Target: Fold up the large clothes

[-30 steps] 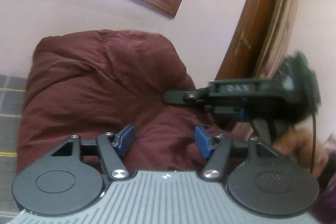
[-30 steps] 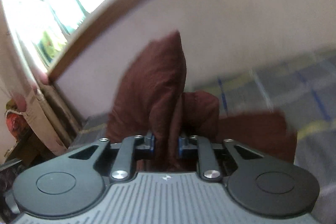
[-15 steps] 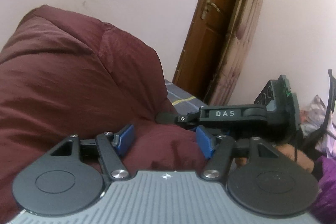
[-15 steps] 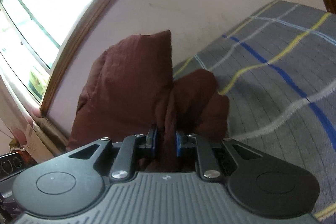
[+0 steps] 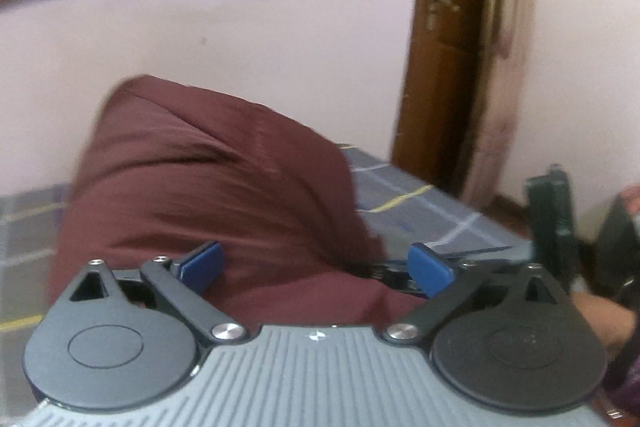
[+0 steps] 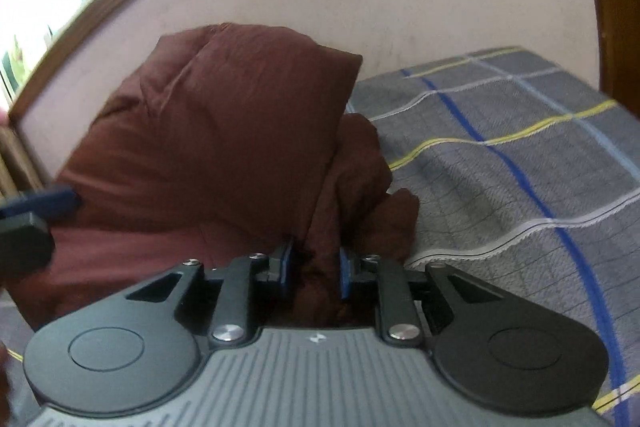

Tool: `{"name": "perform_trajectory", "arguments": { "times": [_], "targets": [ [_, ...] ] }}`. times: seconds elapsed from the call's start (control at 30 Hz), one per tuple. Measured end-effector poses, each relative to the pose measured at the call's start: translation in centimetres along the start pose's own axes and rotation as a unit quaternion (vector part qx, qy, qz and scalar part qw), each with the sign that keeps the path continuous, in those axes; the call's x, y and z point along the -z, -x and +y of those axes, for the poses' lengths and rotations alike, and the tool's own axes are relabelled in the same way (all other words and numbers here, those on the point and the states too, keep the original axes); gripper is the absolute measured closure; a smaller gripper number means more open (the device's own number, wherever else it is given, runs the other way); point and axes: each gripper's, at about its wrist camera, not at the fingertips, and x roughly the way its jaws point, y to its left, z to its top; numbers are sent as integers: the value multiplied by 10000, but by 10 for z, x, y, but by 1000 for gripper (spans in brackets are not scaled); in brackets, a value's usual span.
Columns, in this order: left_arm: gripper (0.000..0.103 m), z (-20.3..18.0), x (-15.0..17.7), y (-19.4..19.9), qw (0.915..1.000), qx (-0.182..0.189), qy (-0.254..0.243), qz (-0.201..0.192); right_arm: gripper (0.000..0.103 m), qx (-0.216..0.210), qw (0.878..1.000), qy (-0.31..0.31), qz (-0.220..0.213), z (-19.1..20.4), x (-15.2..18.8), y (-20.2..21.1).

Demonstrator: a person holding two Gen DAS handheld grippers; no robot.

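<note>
A maroon garment is seen bunched into a tall, puffy heap on a bed covered by a grey plaid sheet, directly ahead of both handheld grippers. The right gripper is shown with its blue pads drawn close together, pinching a thick gather of the maroon cloth; its jaws are just beginning to open, though fabric is still caught between them. The left gripper is shown with its jaws opening wide; cloth lies between and beneath the blue pads but is not pressed by them. In the right wrist view one finger of the left gripper is seen at the far left edge, beside the heap. No flat, squared fold is visible: the garment is judged crumpled and loosely doubled, so most of the folding appears still to be done, with spreading and smoothing left. A pale wall and a wooden door are seen beyond the bed.
</note>
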Motion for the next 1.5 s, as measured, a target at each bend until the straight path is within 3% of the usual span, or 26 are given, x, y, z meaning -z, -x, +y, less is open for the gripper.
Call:
{"name": "perform_trajectory", "arguments": {
  "times": [0.07,0.4,0.53,0.67,0.73,0.83,0.9,1.07,1.23,1.3,1.4,1.5],
  "targets": [
    [5,-2,-1,-4,9995,-255,-190,77,84,281,9993,259,26,6,4,2],
    [3,-4,9,-8,9981,-501,-349,129,82,318,9993,-124,141,9,-10,16],
    [2,-3,9,-10,9984,-480,-279,102,79,341,9969,-515,-492,6,-39,51],
    [2,-3,10,-8,9986,-445,-268,83,79,179,9948,-38,-1006,37,-81,72],
    [2,-2,12,-7,9987,-439,-265,76,79,148,9936,417,-1037,58,-100,67],
    [2,-2,12,-6,9987,-438,-267,79,80,249,9892,1234,-749,90,-118,40],
    [2,-2,12,-6,9986,-445,-271,81,80,391,9854,1635,-286,98,-121,12],
    [2,-2,14,-6,9988,-383,-290,65,80,1049,9729,1971,602,87,-104,-35],
    [1,-2,19,-6,9990,-310,-312,35,82,1349,9700,1708,1085,58,-77,-48],
    [1,-1,22,-6,9990,-301,-331,-9,83,1189,9763,1379,1172,45,-69,-52],
    [1,1,26,-5,9990,-300,-333,-62,82,948,9886,867,785,33,-69,-43],
    [1,1,26,-3,9991,-225,-337,-79,82,938,9946,425,91,26,-80,-12]
  ]
}}
